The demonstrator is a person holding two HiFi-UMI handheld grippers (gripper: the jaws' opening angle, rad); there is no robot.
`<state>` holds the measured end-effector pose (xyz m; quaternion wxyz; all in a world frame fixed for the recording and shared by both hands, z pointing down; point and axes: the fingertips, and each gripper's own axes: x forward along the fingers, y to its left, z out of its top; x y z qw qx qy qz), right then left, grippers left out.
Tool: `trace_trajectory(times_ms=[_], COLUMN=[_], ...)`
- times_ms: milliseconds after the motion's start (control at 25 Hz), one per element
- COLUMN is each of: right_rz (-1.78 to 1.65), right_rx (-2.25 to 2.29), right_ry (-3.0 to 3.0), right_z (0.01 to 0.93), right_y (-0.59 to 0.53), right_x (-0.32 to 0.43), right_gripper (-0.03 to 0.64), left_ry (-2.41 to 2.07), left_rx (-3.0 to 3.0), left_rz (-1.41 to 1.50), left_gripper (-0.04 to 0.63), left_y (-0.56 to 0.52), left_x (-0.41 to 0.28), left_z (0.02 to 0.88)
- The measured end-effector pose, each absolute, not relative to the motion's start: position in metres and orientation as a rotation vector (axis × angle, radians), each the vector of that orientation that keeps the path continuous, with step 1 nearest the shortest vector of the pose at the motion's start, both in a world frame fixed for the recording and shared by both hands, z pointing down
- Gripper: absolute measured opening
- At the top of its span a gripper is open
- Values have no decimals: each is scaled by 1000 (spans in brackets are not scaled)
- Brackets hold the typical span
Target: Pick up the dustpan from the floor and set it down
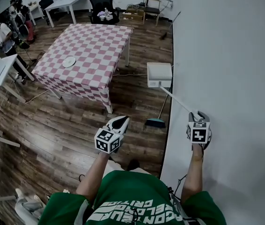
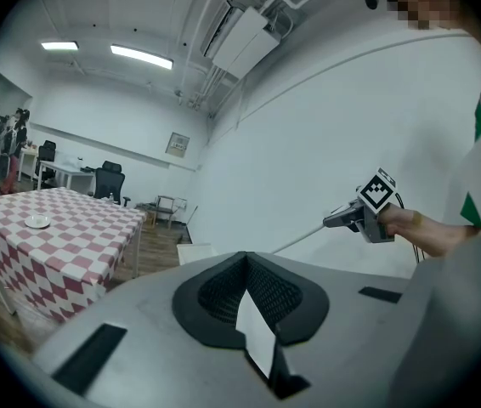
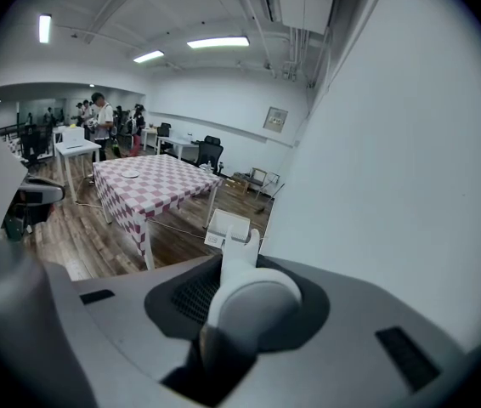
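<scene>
Gripping the rounded end of a long white handle (image 3: 253, 300) in the right gripper (image 3: 242, 260), jaws partway closed and pressed on it. Holding the left gripper (image 2: 245, 266) off to the left of those jaws, its own jaws drawn together on nothing. Down on the wooden floor (image 1: 67, 125), ahead of both pairs of jaws and between them, a teal broom (image 1: 156, 122), head down, stick slanting toward the white wall (image 1: 226, 55). Further ahead of the right jaws, at the handle's far end, the white dustpan (image 1: 159, 74), close by the foot of the wall; resting on the floor or just clear of it, impossible to tell. Beyond the left jaws, a checked-cloth surface (image 1: 99, 41) with a small white plate (image 1: 69, 62). Farthest off, a black office chair (image 1: 102, 1) and people (image 1: 3, 34) at the left.
</scene>
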<state>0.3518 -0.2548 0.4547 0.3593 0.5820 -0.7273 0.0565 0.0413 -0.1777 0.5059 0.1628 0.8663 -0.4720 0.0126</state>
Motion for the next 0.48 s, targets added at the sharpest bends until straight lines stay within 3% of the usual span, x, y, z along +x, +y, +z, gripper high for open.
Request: trace_trajectory(times_ms=[480], right_rz=[154], right_rx=[1415], right_ry=[-1882], right_z=[472], right_y=[-256], right_x=[326], right_gripper=[118], left_ry=[-1375], left_rx=[2429], left_rz=[36], left_gripper=[3], left_y=[-166], left_x=[23], left_z=[514])
